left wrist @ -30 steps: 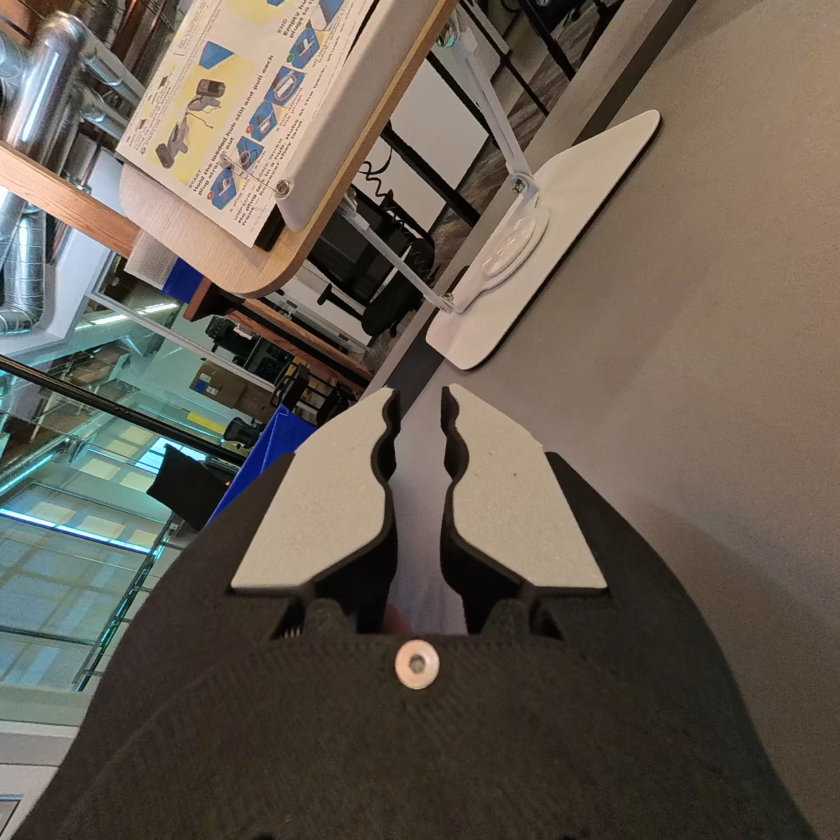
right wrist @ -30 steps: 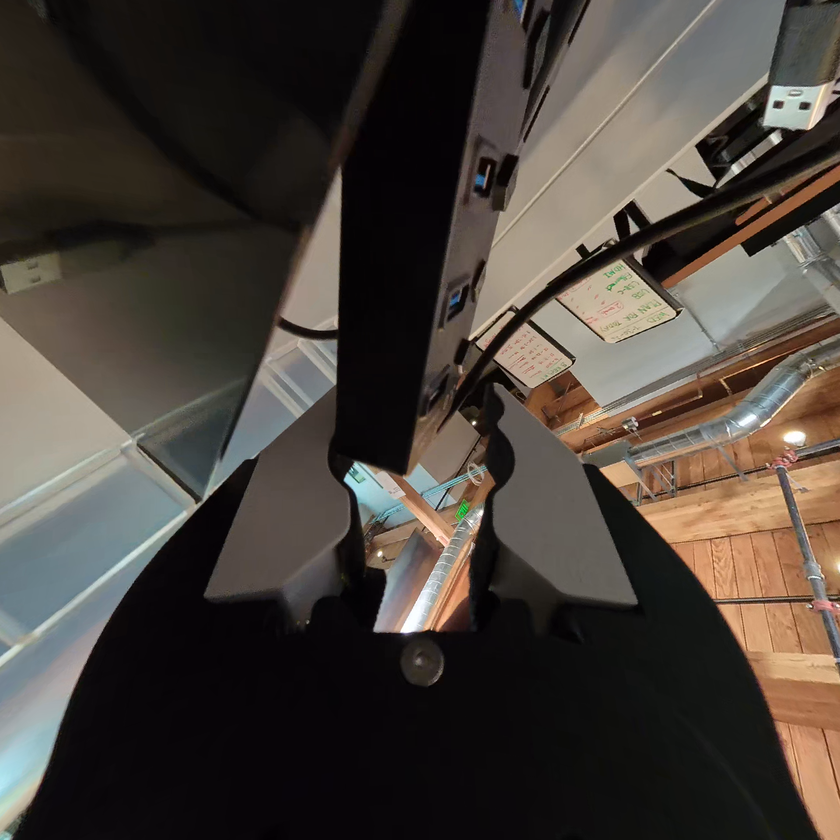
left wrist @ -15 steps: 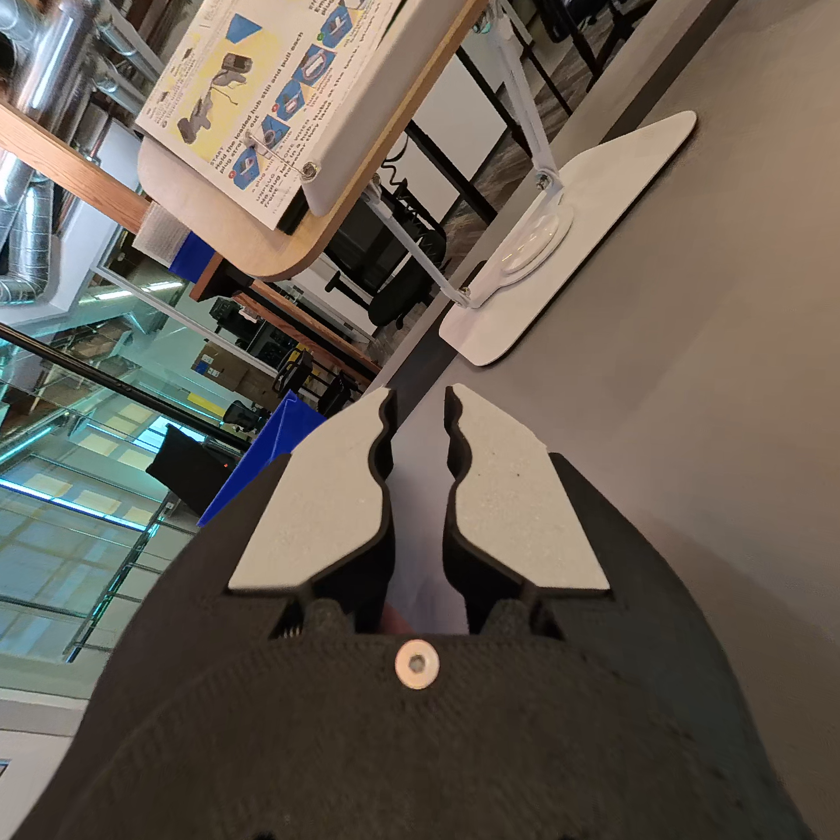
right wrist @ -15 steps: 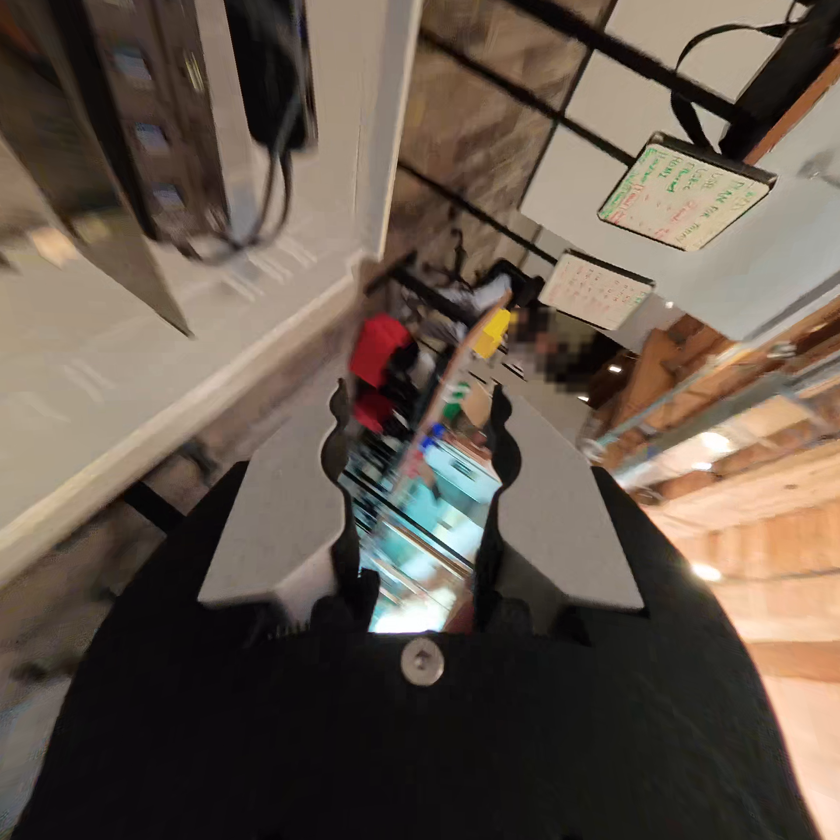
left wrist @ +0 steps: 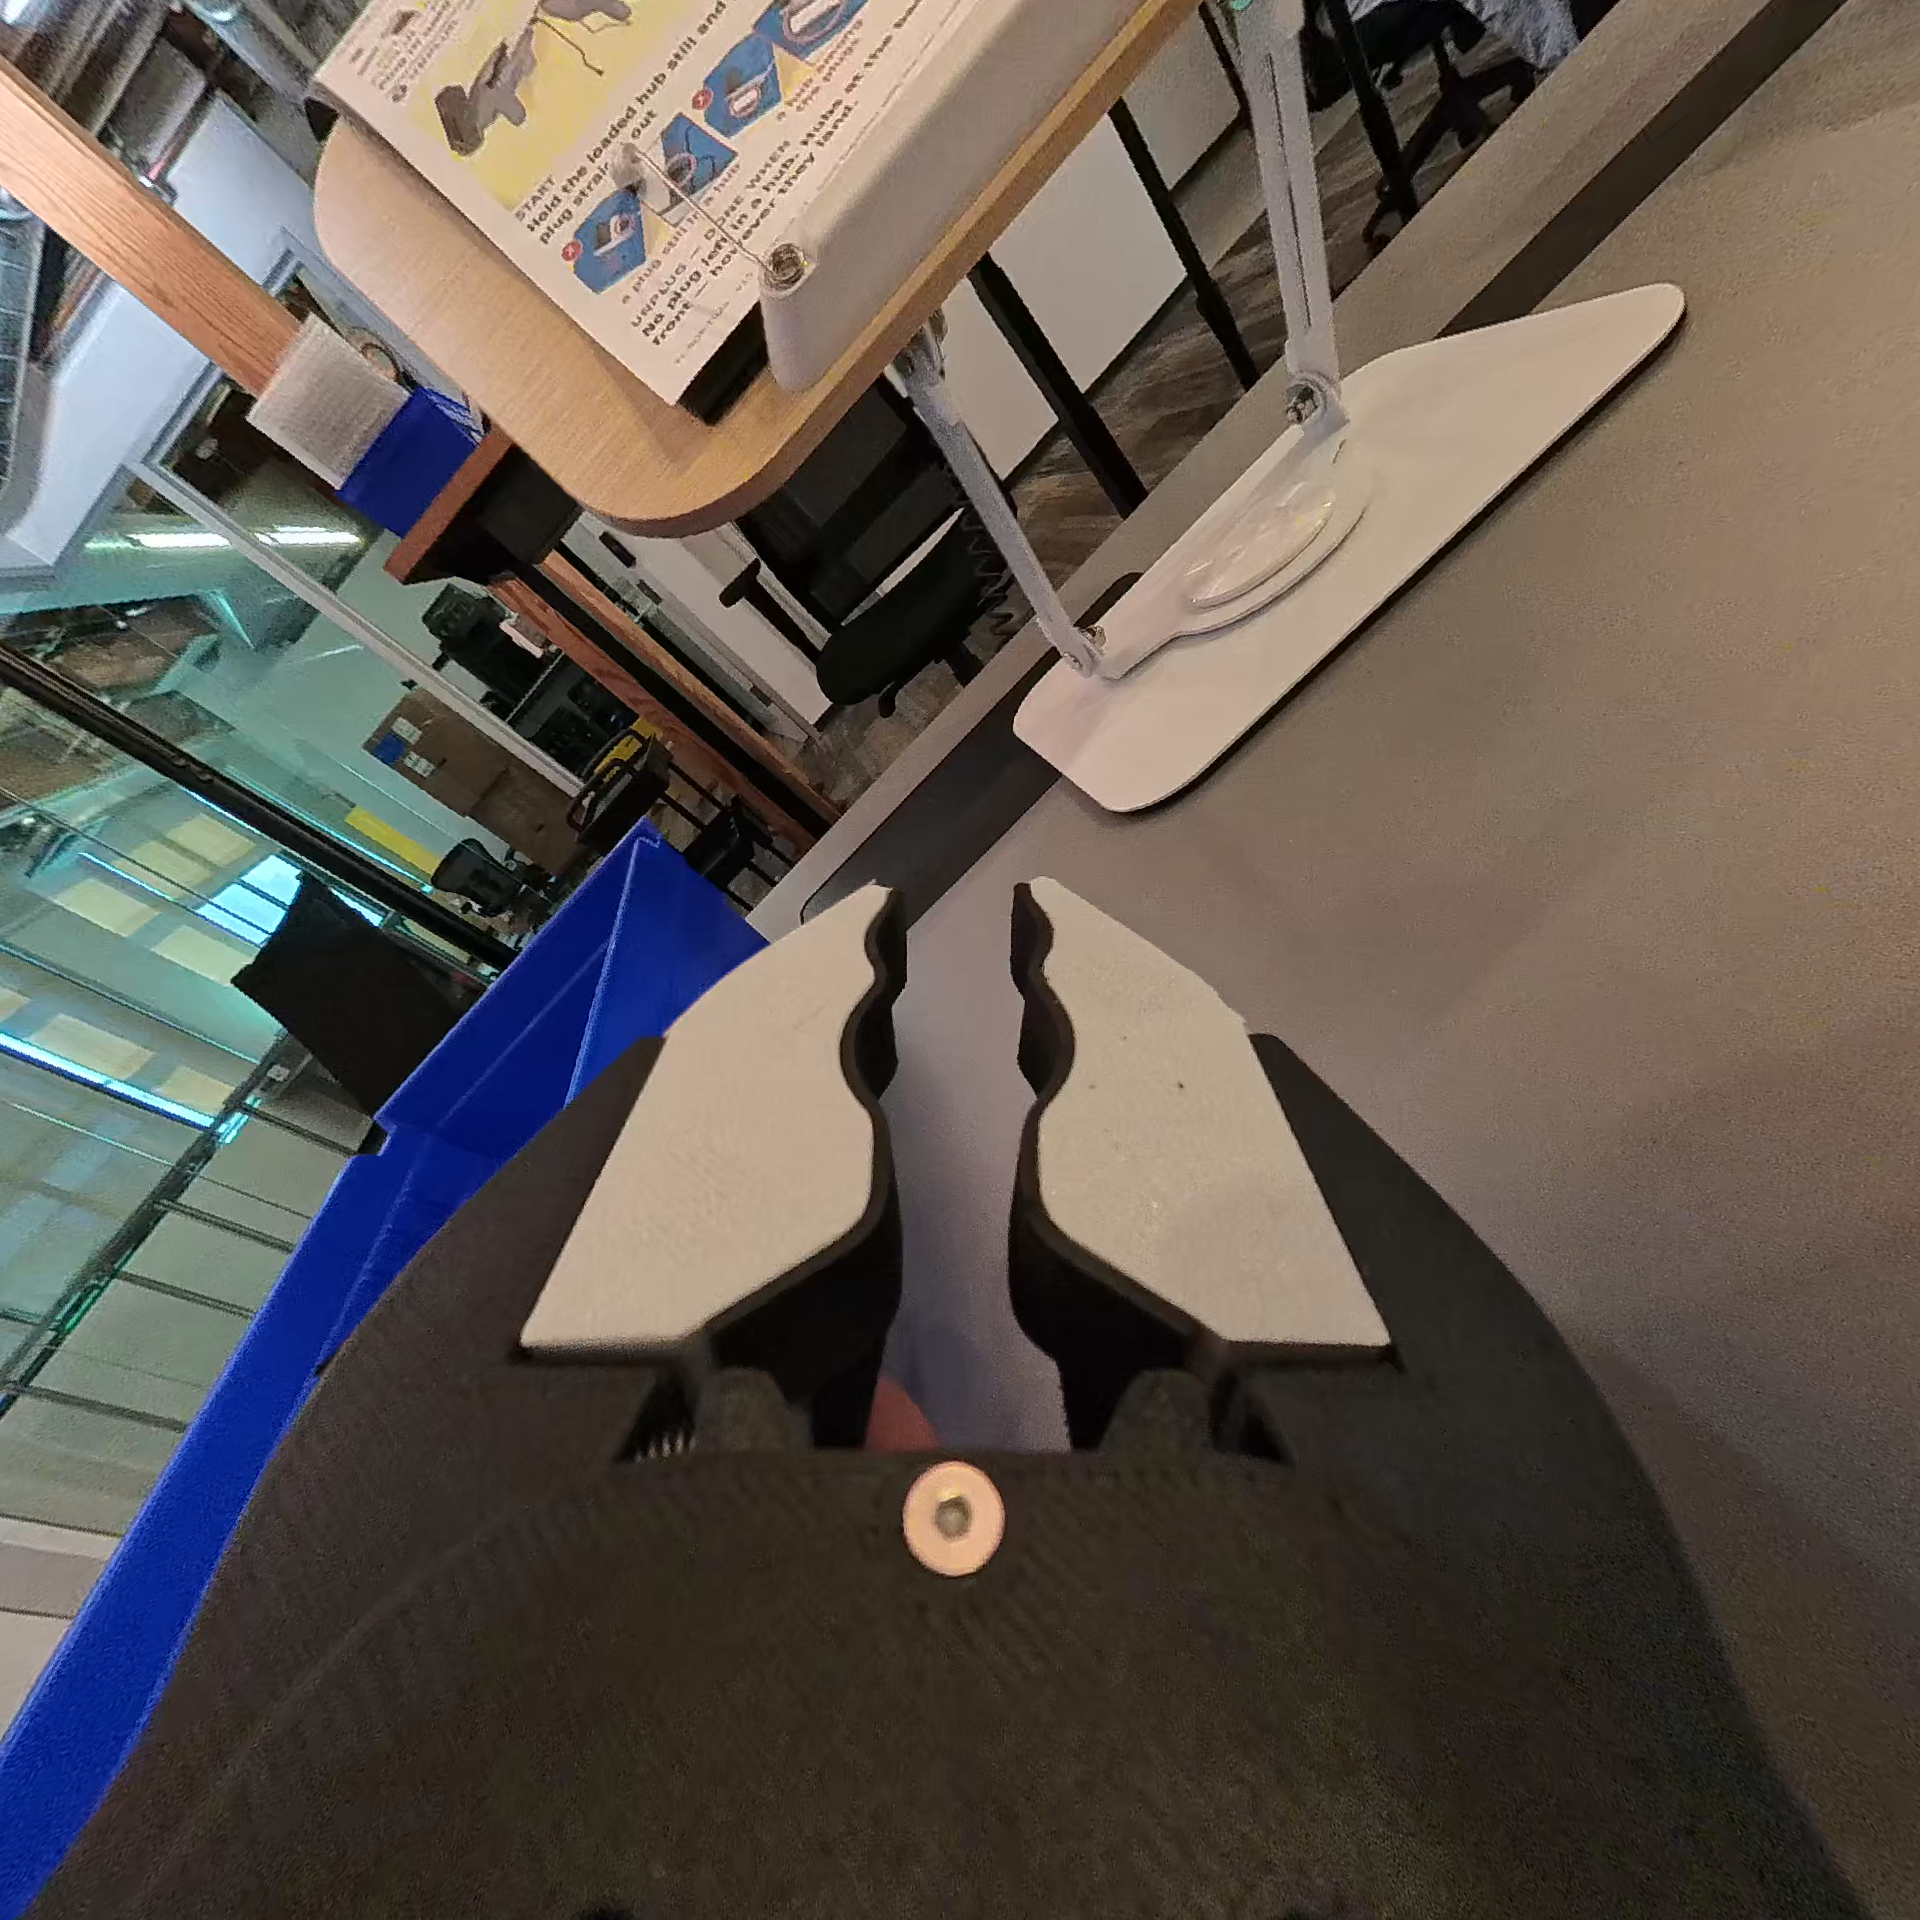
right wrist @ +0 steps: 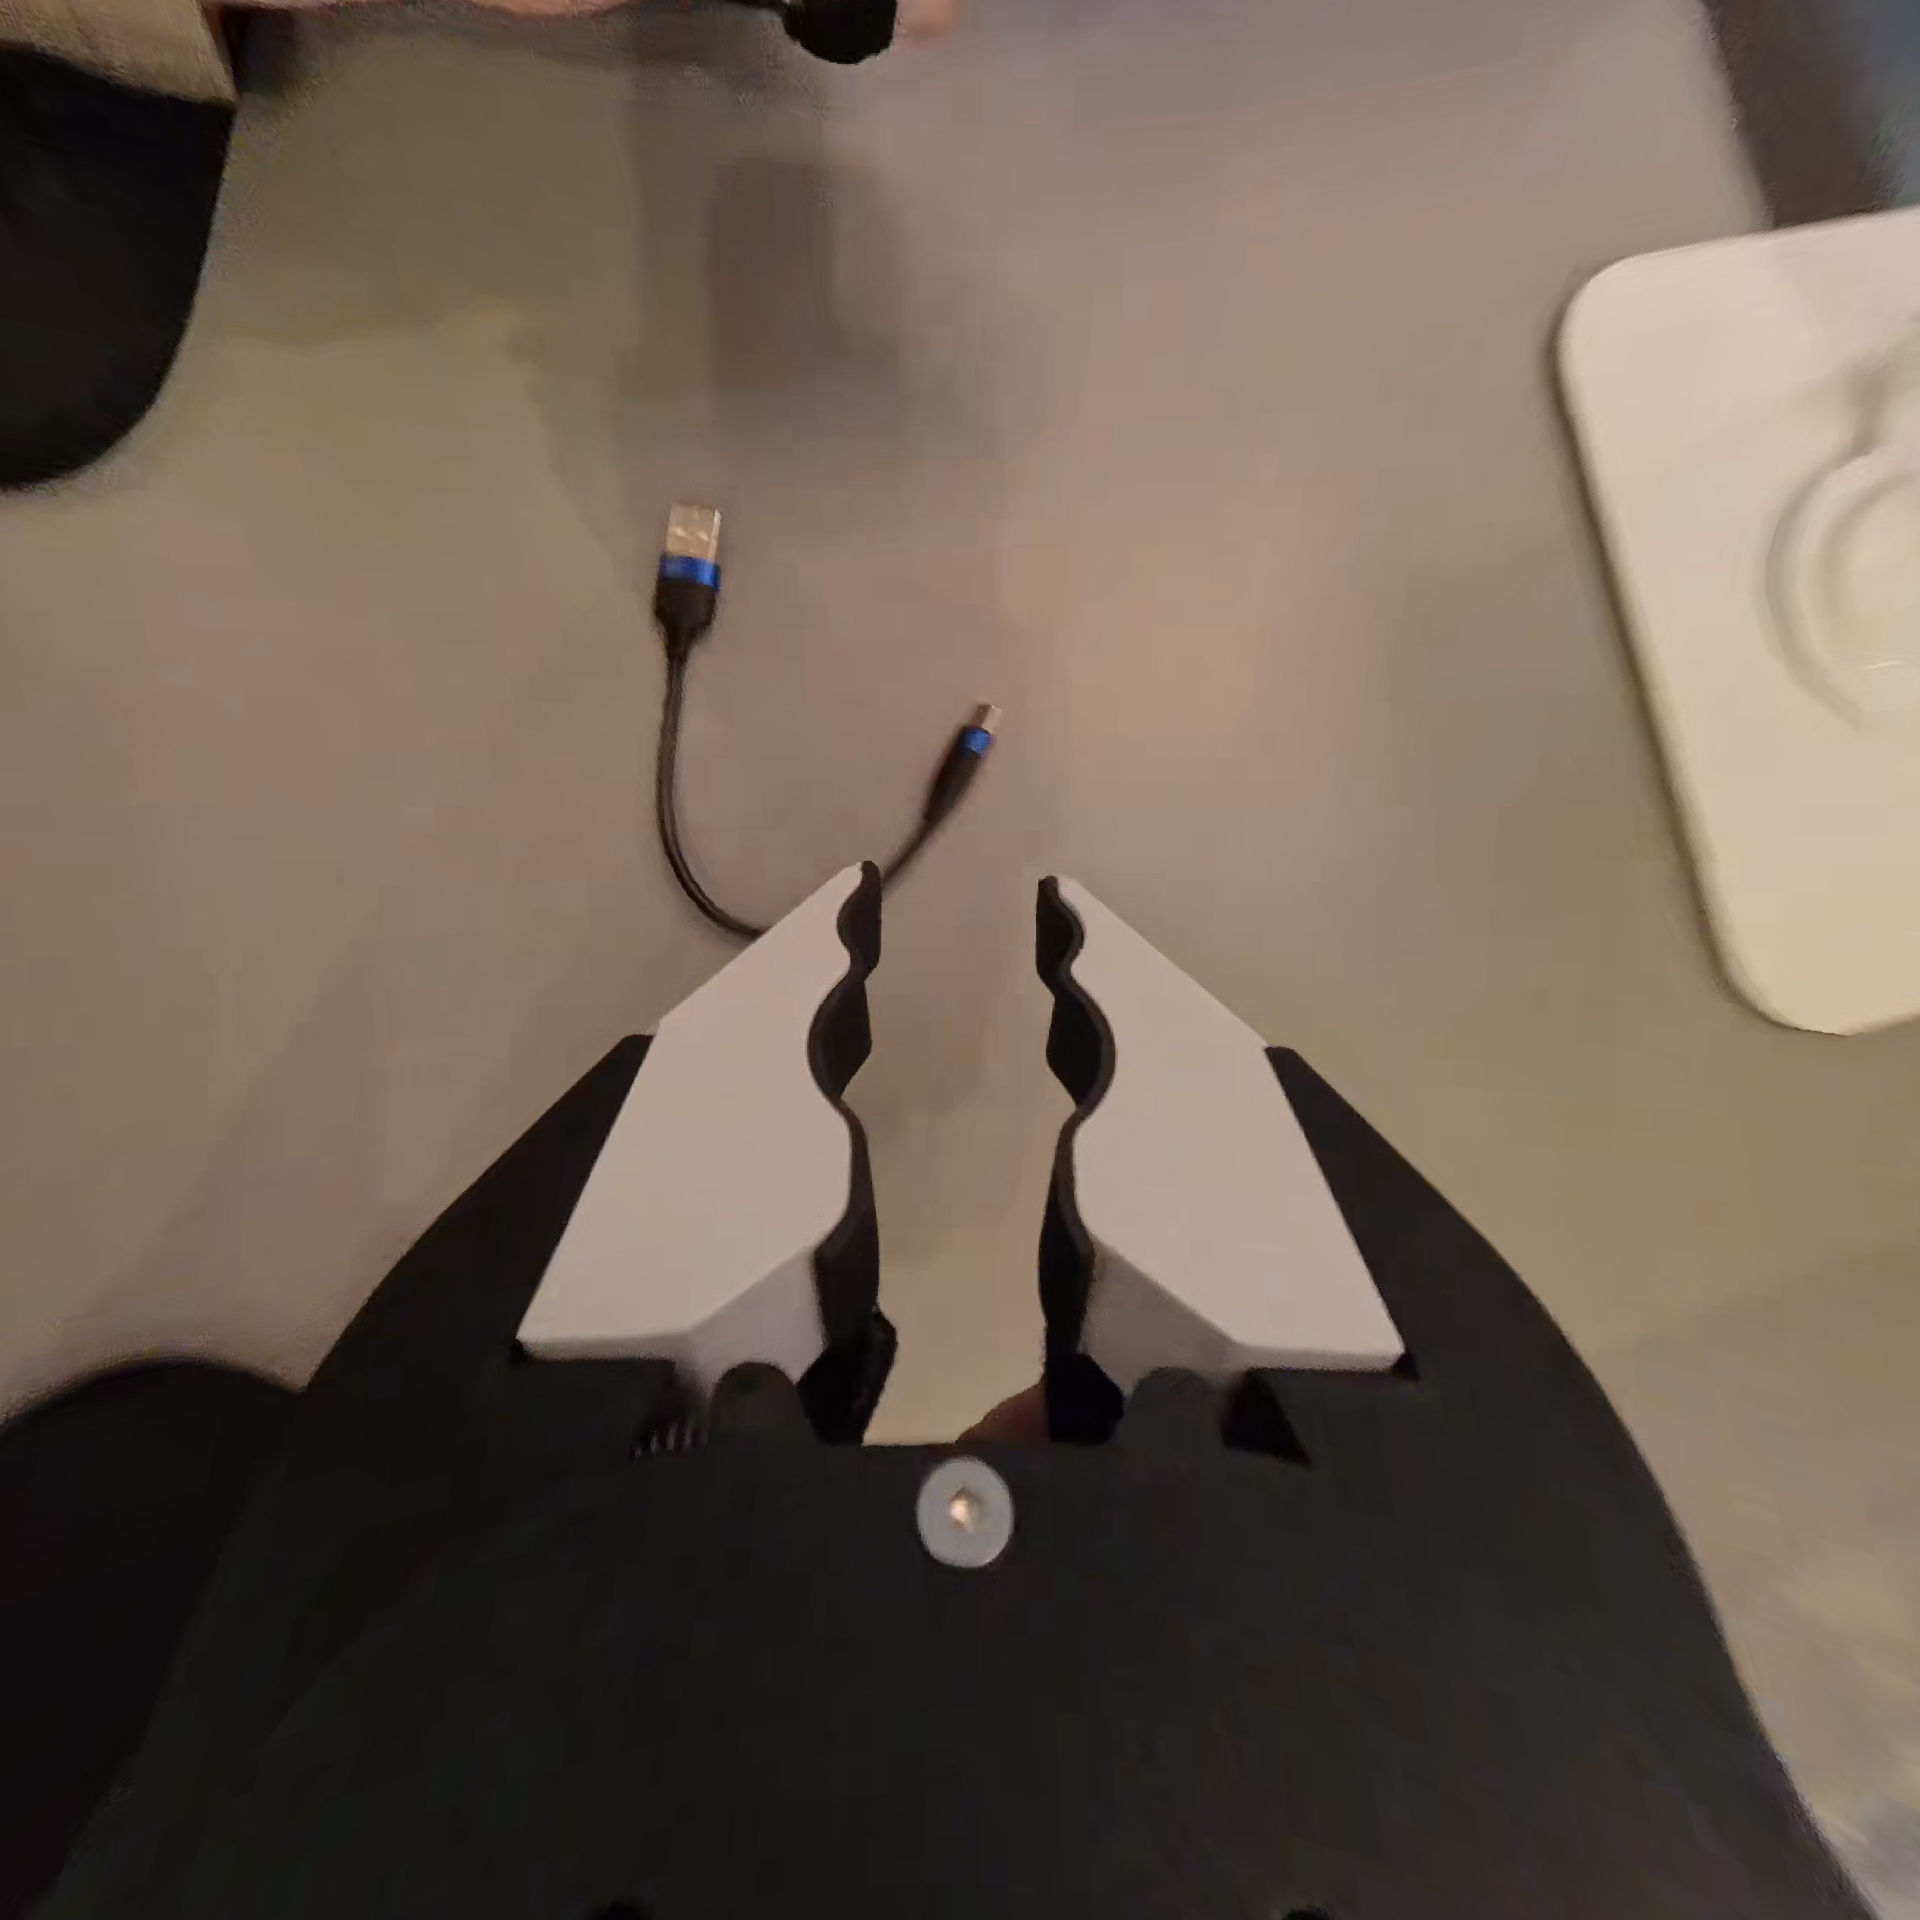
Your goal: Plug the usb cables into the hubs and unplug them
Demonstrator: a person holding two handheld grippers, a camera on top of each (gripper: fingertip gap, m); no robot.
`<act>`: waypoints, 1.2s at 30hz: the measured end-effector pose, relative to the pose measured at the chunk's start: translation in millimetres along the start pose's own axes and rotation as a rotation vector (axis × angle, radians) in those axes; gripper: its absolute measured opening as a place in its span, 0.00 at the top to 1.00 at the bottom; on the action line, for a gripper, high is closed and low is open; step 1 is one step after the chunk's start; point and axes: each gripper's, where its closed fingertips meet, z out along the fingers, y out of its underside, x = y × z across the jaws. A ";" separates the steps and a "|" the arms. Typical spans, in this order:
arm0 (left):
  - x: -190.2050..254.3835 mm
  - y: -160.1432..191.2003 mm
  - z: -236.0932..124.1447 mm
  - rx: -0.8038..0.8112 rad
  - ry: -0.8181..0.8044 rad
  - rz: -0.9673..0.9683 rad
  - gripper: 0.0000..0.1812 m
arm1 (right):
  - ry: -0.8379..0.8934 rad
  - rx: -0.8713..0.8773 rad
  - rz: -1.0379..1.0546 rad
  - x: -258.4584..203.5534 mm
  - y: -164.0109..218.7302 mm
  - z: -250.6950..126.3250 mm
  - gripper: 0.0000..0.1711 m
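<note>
Right gripper (right wrist: 954,883) is hovering jaws apart, empty, just over the short usb cable (right wrist: 675,727) lying mid-table (right wrist: 1299,623). Left gripper (left wrist: 956,904), also parted and empty, is pointing along the table's far edge near the white stand base (left wrist: 1455,540).

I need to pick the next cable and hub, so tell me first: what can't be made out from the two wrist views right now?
- Hubs: none visible in either view.
- USB cable, right wrist view: its bend runs behind a finger of the right tongs; motion blur hides plug detail.
- Dark object, right wrist view: cut off by the top edge, blurred.
- White stand base, right wrist view: cut off by the right edge.
- Left tongs, left wrist view: nothing between them.
</note>
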 end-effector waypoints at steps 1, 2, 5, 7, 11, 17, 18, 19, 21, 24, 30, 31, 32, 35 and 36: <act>-0.3 0.8 0.3 -0.001 0.003 -0.008 0.90 | -0.033 0.012 0.052 -8.0 -1.2 14.7 0.83; -0.4 1.3 0.5 -0.001 0.006 -0.015 0.90 | -0.054 0.020 0.101 -13.7 -1.4 26.9 0.83; 0.5 1.8 1.2 -0.003 0.015 -0.028 0.90 | 0.051 -0.047 0.121 -7.2 13.2 52.3 0.81; 2.1 1.3 1.6 -0.005 0.021 -0.026 0.89 | 0.087 -0.048 0.122 -4.7 13.7 57.6 0.83; 5.9 -0.9 1.6 0.002 0.035 -0.022 0.89 | 0.061 -0.021 0.170 -7.5 9.8 63.5 0.98; 5.1 0.5 1.7 -0.002 0.032 -0.019 0.89 | 0.067 0.048 0.173 -1.3 4.8 54.8 0.98; 5.5 0.5 1.7 -0.003 0.033 -0.017 0.89 | 0.080 0.077 0.181 3.3 3.0 46.6 0.98; 6.2 0.4 1.6 -0.002 0.036 -0.015 0.89 | 0.092 0.110 0.195 8.9 1.0 36.0 0.99; 6.5 0.9 1.7 -0.005 0.034 -0.009 0.89 | 0.120 0.184 0.224 22.9 -2.8 7.5 0.99; 6.4 2.0 1.7 -0.009 0.033 -0.007 0.90 | 0.207 0.279 0.268 56.3 1.7 -52.2 0.98; 5.1 5.3 2.5 -0.023 0.023 -0.001 0.90 | 0.468 0.400 0.375 147.1 48.0 -193.6 0.99; 5.6 5.6 2.7 -0.025 0.024 0.000 0.90 | 0.513 0.413 0.402 162.9 61.1 -214.2 0.98; 6.0 6.0 2.8 -0.026 0.024 0.002 0.90 | 0.557 0.414 0.421 177.2 75.4 -231.6 0.98; 9.9 7.0 3.3 -0.030 0.038 0.004 0.89 | 0.624 0.374 0.504 211.7 127.1 -257.5 0.98; 10.5 7.2 3.5 -0.032 0.038 0.004 0.89 | 0.624 0.373 0.542 220.2 143.2 -259.7 0.99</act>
